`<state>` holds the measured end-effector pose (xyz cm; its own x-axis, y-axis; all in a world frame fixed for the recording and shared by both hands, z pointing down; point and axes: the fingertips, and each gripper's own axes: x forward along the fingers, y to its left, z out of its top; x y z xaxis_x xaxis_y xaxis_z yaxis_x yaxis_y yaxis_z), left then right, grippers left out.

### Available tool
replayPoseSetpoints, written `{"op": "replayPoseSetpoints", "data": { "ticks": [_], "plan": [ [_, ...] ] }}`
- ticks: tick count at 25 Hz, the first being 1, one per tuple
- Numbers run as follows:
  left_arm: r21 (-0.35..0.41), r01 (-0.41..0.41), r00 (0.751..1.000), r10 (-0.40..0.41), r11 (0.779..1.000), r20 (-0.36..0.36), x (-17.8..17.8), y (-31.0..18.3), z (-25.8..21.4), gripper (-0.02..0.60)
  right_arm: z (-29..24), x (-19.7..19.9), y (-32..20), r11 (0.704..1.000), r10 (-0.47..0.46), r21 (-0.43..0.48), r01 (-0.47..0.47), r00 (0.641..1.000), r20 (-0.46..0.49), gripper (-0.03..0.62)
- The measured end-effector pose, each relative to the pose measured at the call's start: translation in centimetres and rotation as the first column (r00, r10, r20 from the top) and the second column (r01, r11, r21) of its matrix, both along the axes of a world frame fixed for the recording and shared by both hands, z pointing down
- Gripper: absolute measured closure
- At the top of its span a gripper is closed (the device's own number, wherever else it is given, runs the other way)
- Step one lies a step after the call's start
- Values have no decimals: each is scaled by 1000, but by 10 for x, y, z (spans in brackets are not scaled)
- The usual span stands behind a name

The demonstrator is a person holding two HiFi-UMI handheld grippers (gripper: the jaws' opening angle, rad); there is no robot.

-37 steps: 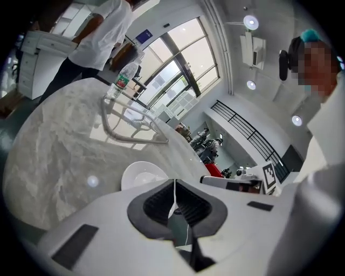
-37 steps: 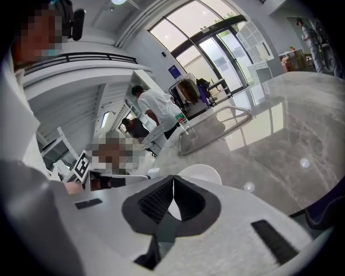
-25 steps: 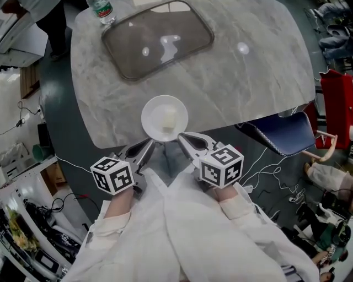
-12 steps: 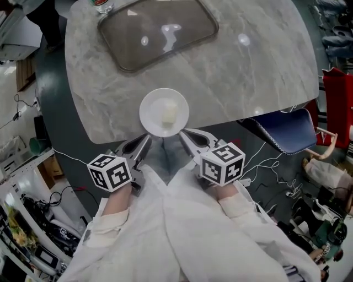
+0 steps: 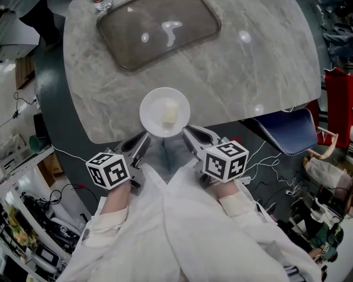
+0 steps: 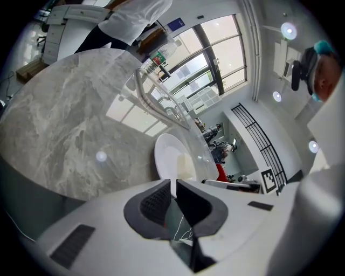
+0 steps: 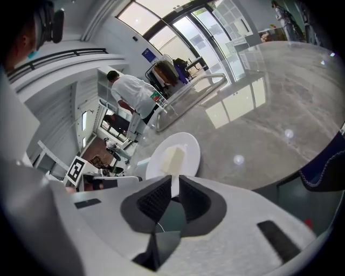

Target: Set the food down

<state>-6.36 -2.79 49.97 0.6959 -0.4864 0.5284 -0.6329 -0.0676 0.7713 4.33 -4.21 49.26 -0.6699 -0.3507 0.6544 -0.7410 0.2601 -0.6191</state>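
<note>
A round white plate carries a pale yellow block of food and sits over the near edge of the grey marble table. My left gripper is shut on the plate's near-left rim, and my right gripper is shut on its near-right rim. In the left gripper view the plate and the food lie just beyond the closed left gripper. The right gripper view shows the plate and the food ahead of the right gripper. I cannot tell whether the plate touches the table.
A large dark rectangular tray lies at the far side of the table, with a bottle at its far left corner. A blue chair seat stands right of the table's near edge. Cables and equipment cover the floor at left and right.
Both grippers and the plate between them have sunk a little toward the tabletop. The grips on the rim are unchanged.
</note>
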Motion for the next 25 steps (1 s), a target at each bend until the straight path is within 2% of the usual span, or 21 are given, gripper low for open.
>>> {"op": "replayPoseSetpoints", "data": {
  "ticks": [11, 12, 14, 16, 25],
  "plan": [
    [-29, 12, 1000, -12, 999, 6, -4, -5, 6, 557, 7, 8, -4, 999, 41, -29, -41, 999, -9, 589],
    [-33, 17, 1000, -17, 999, 6, -5, -5, 6, 555, 7, 8, -4, 998, 46, -36, -46, 999, -5, 584],
    [-44, 23, 1000, -23, 999, 5, -5, -5, 8, 529, 9, 9, -4, 997, 51, -53, -51, 999, 2, 499],
    [-55, 23, 1000, -23, 998, 4, -5, -4, 10, 495, 11, 10, -3, 996, 58, -62, -58, 998, 0, 494],
    [-78, 38, 999, -40, 996, -28, -1, -5, 13, 480, 18, 11, -5, 994, 80, -75, -81, 997, -8, 494]
  ]
}}
